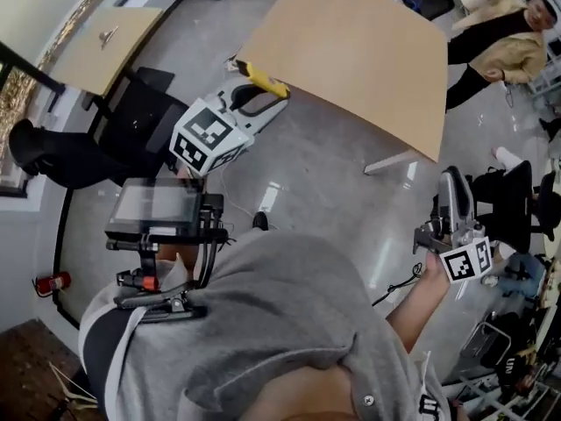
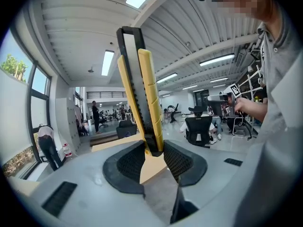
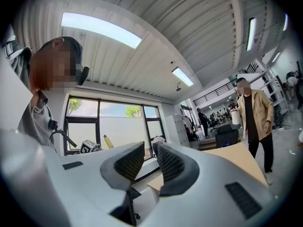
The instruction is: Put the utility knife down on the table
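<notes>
Yellow and black, the utility knife stands upright between the pads of the left gripper, which are pressed onto its lower end, so most of the handle sticks out beyond them. From the head view, the knife is in the air just beside the near left corner of a bare tan wooden table, seemingly over the grey floor rather than over the tabletop. The right gripper is held well apart at the person's right side, its jaws a narrow gap apart with nothing between them. A person in a tan jacket stands past the table's far right edge, and a dark office chair sits to the left. The knife has not yet been set down. To do this well, the left gripper should probably carry the knife further over the tabletop, away from the corner. It should then tip the knife flat and bring it low until its long side rests on the wood. Only then should the jaws spread, so the knife neither drops nor slides off the edge.
</notes>
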